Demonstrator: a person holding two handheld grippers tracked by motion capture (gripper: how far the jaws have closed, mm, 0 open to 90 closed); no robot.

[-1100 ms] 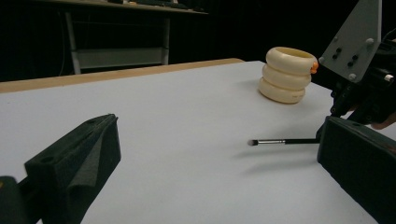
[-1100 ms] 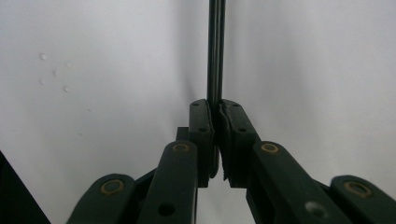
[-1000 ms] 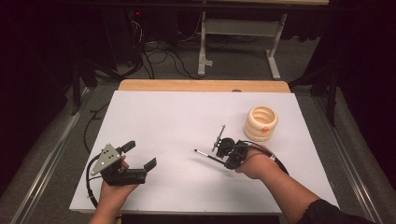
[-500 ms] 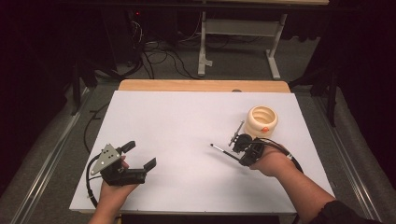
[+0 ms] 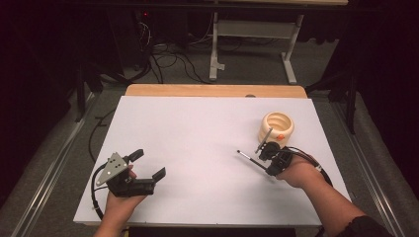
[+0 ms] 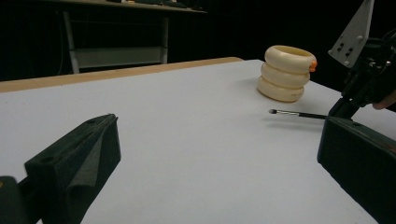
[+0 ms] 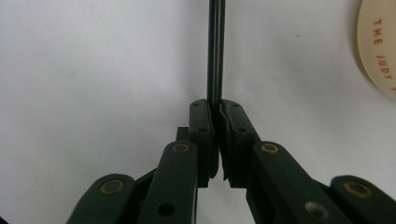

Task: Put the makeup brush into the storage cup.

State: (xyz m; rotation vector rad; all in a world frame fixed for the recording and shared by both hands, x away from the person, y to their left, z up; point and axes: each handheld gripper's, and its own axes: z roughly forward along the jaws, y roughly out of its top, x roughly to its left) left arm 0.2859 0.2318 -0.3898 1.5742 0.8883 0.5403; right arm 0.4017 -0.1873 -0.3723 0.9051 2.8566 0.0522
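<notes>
Table (image 5: 197, 133) brightly lit; surroundings dark; soft shadows; near claw parts blurred.

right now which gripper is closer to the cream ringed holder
Right. The right gripper, shut on a thin brush, sits just in front of the cream ringed holder; the left gripper is far across the table.

Matt white table cover (image 5: 197, 148); glossy cream plastic holder (image 5: 277, 127); smooth black brush handle (image 7: 215, 46).
</notes>
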